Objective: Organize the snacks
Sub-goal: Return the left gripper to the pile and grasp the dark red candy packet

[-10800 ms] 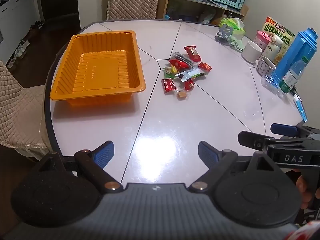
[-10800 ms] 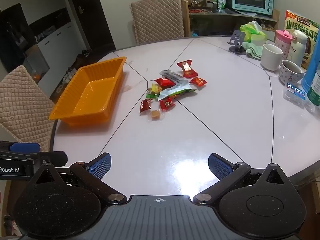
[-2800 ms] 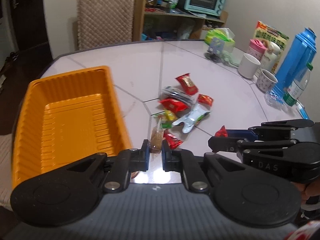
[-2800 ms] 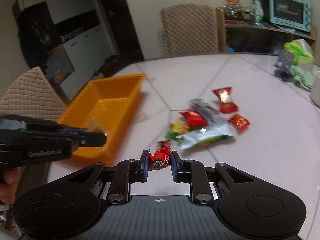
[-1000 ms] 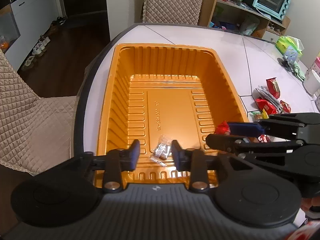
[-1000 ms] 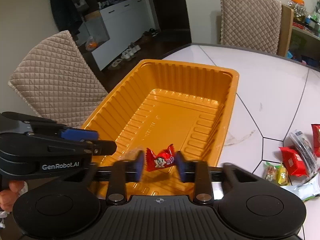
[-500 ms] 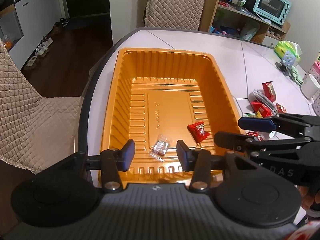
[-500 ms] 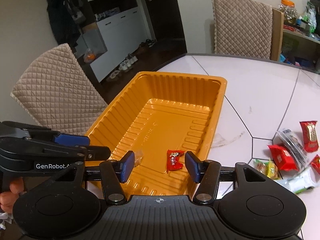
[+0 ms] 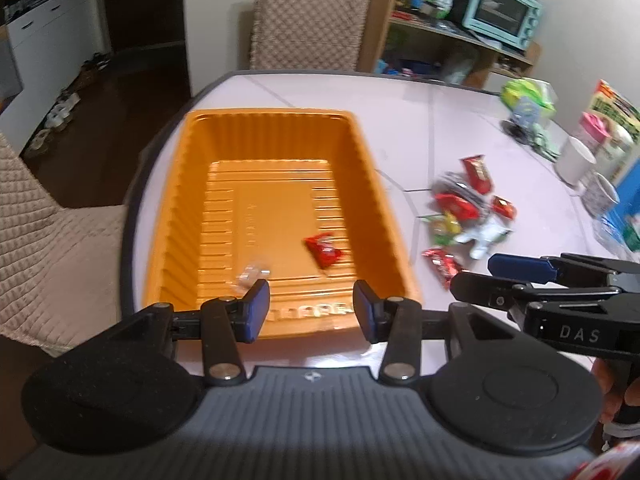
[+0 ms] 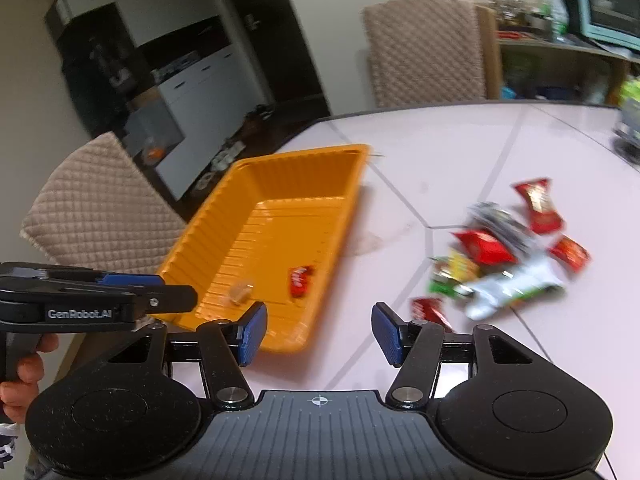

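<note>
An orange tray (image 9: pixel 372 184) (image 10: pixel 320 168) sits on the left of the white table. A red candy (image 9: pixel 323 251) (image 10: pixel 301 280) and a clear-wrapped candy (image 9: pixel 250 274) (image 10: pixel 240 292) lie inside it. A pile of loose snack packets (image 9: pixel 464 208) (image 10: pixel 500 256) lies right of the tray, with one red candy (image 9: pixel 442 266) (image 10: pixel 430 310) nearest. My left gripper (image 9: pixel 310 314) is open and empty at the tray's near edge. My right gripper (image 10: pixel 318 332) is open and empty, between the tray and the pile.
Mugs (image 9: pixel 574 160), a pink cup and a blue flask (image 9: pixel 628 188) stand at the table's right side. Quilted chairs (image 9: pixel 304 20) (image 10: pixel 96 200) stand behind and left of the table. A shelf with a teal oven (image 9: pixel 500 10) is at the back.
Both grippers opened over the tray and dropped their candies into it. Both have since pulled back and turned right toward the snack pile.
</note>
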Motion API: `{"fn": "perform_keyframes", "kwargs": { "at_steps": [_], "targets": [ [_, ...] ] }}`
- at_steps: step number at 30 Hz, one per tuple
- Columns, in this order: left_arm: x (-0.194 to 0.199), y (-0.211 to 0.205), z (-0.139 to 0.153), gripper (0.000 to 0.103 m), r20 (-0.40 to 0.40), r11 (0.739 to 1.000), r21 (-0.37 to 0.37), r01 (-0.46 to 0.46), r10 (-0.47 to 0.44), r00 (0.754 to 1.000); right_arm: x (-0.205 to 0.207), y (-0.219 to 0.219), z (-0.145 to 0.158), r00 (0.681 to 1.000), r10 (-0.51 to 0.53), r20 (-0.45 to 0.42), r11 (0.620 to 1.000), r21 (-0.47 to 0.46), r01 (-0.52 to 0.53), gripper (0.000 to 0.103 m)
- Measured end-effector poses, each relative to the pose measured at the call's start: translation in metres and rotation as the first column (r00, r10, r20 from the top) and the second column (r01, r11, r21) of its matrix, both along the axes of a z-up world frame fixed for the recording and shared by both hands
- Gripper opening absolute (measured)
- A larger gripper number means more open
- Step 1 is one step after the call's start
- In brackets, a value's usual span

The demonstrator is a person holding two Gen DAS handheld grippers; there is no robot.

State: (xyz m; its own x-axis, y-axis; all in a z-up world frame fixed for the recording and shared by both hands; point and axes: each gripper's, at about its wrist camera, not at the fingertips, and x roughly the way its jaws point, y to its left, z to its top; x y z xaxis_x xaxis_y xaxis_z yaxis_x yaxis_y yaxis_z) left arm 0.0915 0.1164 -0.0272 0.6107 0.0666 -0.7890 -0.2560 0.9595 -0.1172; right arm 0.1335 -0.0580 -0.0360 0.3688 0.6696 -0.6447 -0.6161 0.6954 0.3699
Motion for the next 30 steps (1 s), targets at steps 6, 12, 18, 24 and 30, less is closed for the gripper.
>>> {"fn": "perform_keyframes", "kwargs": {
  "at_steps": [6, 12, 18, 24, 30],
  "targets": [
    [0.010, -0.037, 0.005, 0.042, 0.024, 0.996, -0.008, 0.091, -0.091, 0.996, -0.003, -0.048, 0.003, 0.994, -0.104, -0.018, 0.995, 0.006, 0.104, 0.058],
    [0.028, -0.074, 0.001, 0.042, 0.026, 0.984, -0.014, 0.176, -0.176, 0.984, -0.003, -0.085, 0.004, 0.979, -0.204, -0.022, 0.979, -0.001, 0.204, 0.058],
    [0.050, -0.103, -0.007, 0.042, 0.018, 0.975, -0.013, 0.223, -0.223, 0.975, 0.001, -0.114, 0.001, 0.955, -0.293, -0.035, 0.956, -0.016, 0.293, 0.058],
    [0.072, -0.116, -0.018, 0.042, -0.001, 0.975, -0.012, 0.223, -0.223, 0.975, 0.011, -0.133, -0.007, 0.933, -0.357, -0.051, 0.934, -0.031, 0.356, 0.058],
    [0.095, -0.122, -0.032, 0.041, -0.032, 0.977, -0.007, 0.213, -0.214, 0.976, 0.024, -0.141, -0.015, 0.914, -0.400, -0.074, 0.917, -0.043, 0.398, 0.058]
  ]
}}
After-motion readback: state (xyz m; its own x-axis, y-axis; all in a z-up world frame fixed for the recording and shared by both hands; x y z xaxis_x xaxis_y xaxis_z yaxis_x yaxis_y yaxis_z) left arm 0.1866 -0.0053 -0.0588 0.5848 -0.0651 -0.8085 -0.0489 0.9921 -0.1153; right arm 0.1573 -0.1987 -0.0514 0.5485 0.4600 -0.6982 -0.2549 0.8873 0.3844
